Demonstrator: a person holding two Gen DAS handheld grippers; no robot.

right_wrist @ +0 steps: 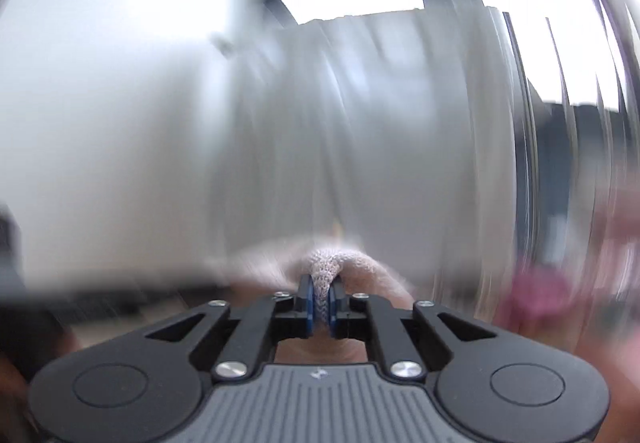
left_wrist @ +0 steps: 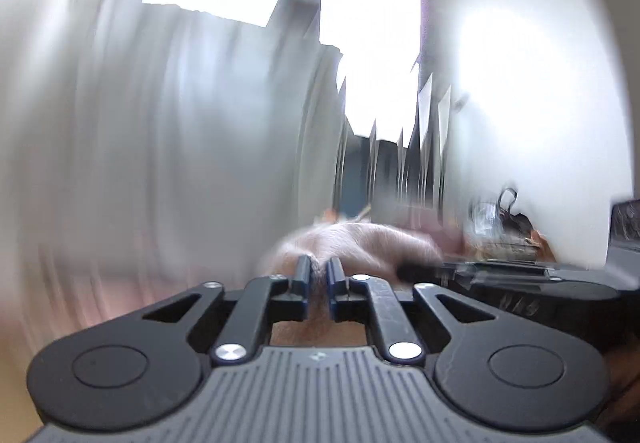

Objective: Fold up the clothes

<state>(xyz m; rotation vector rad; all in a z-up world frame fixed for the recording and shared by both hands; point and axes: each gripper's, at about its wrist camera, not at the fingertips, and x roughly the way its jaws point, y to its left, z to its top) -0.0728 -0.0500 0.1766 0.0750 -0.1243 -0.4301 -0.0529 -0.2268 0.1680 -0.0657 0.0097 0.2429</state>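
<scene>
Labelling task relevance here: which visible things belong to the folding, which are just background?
In the job:
pink knit garment, pinched by right tool
left tool, shut on same pink fabric

Background:
grey curtain
windows
dark bag

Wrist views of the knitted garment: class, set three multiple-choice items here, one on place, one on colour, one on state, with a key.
1. Where is the knitted garment in the right wrist view?
A. Between the jaws of the right gripper
B. Hanging from the curtain
C. Lying far off on the floor

2. What colour is the garment?
A. Dark green
B. Pale pink
C. Black

3. How does the left gripper stand?
A. Wide open, holding nothing
C. Out of sight
B. Nearly closed on pink fabric

Key: 1 A, the knit bunches between the blue pads. 2 B, both views show pale pink cloth. 3 B, only a narrow gap with fabric in it shows between its jaws.
</scene>
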